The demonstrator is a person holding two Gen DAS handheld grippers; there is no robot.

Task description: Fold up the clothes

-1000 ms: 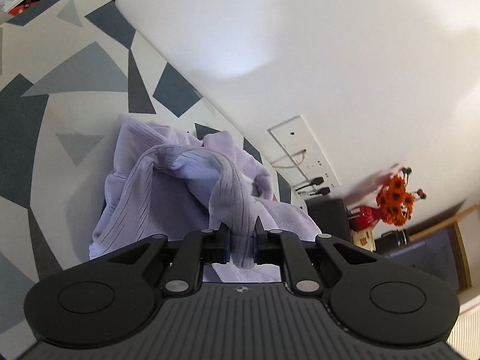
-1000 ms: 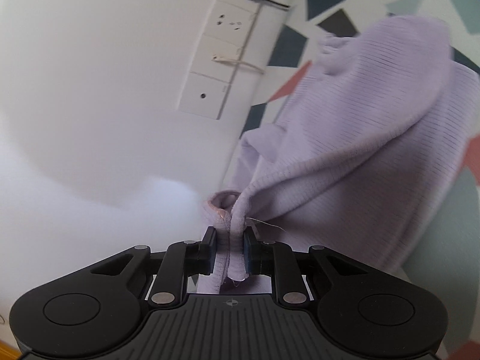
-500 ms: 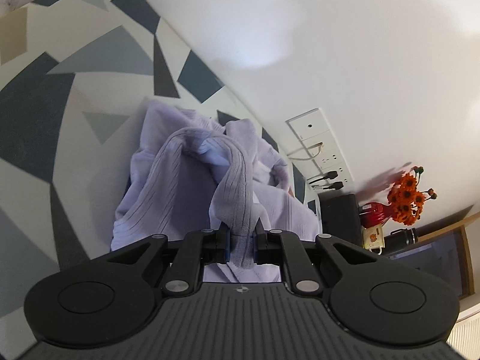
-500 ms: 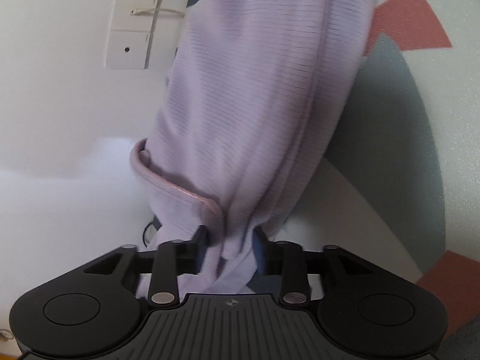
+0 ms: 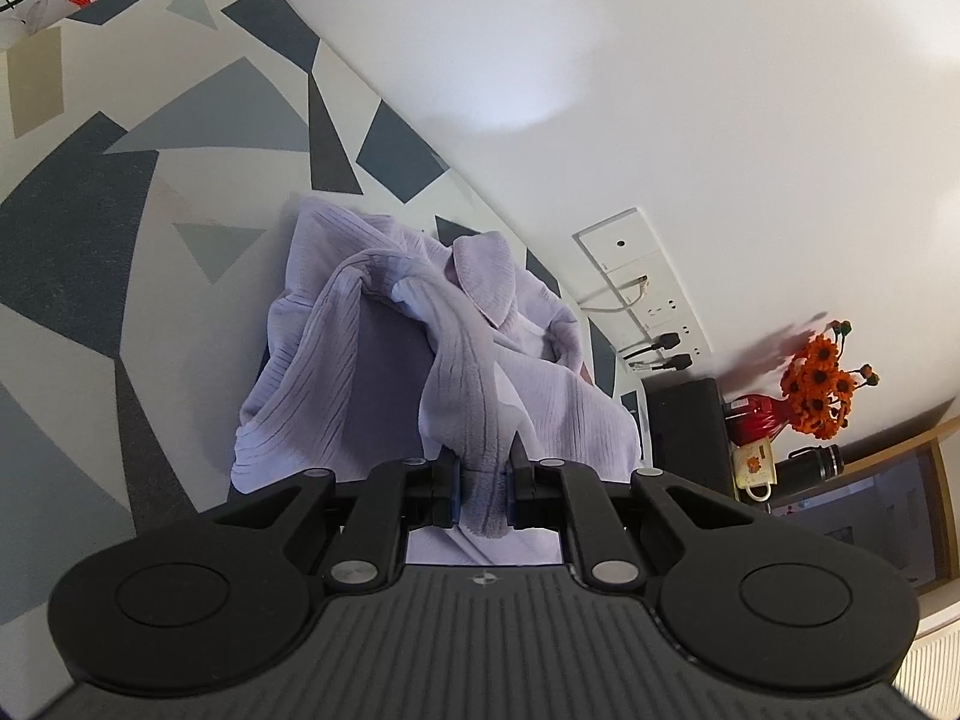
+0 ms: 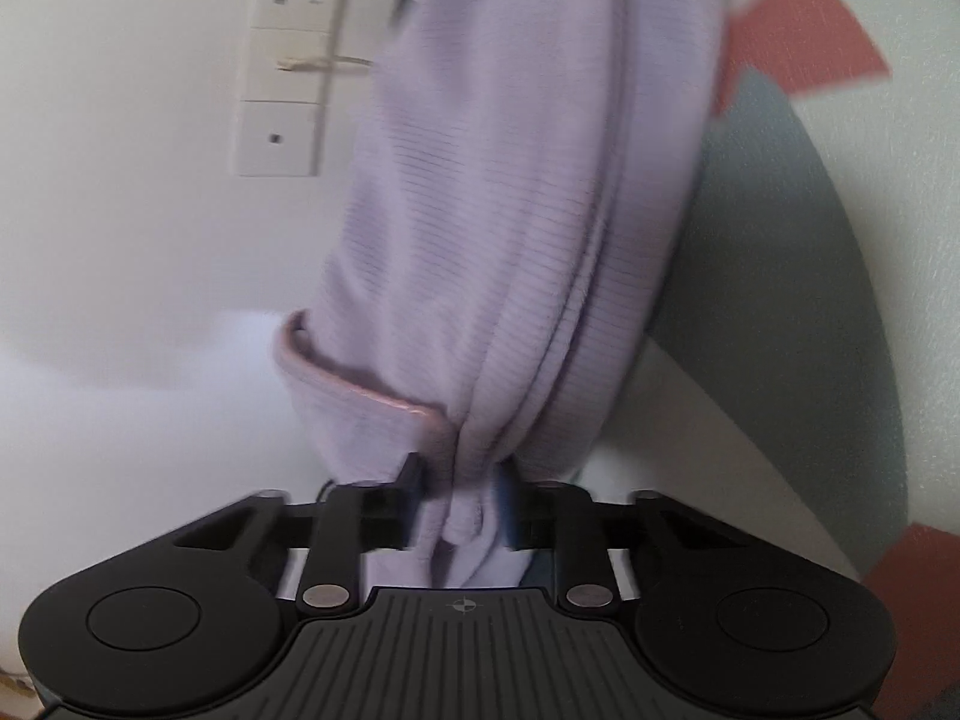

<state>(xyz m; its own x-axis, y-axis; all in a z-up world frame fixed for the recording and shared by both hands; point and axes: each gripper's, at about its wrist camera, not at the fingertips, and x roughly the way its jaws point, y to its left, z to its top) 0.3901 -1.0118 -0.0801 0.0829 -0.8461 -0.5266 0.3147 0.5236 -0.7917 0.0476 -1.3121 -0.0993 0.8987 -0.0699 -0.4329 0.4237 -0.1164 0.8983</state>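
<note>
A lilac ribbed garment (image 5: 336,384) lies crumpled on the patterned surface (image 5: 120,240) by the wall. My left gripper (image 5: 483,480) is shut on a thick fold of it that rises from the heap to the pads. In the right wrist view the same garment (image 6: 510,210) stretches away as a long bunched band with a pinkish hem at its left. My right gripper (image 6: 462,480) has a gathered wad of that cloth between its pads and its jaws are closing on it. The cloth hides both pairs of pads in part.
A white wall with a strip of sockets (image 5: 642,306) and plugged cables runs close behind the garment. Further right stand a black box (image 5: 684,426), a mug (image 5: 756,468), a dark flask and orange flowers (image 5: 822,384) in a red vase. The sockets (image 6: 282,102) show left of the cloth.
The right gripper sank and rolled. It went from a thin hem to a thicker bunch, and the cloth now hangs as a straighter band. The left gripper kept its hold, hardly moving.
</note>
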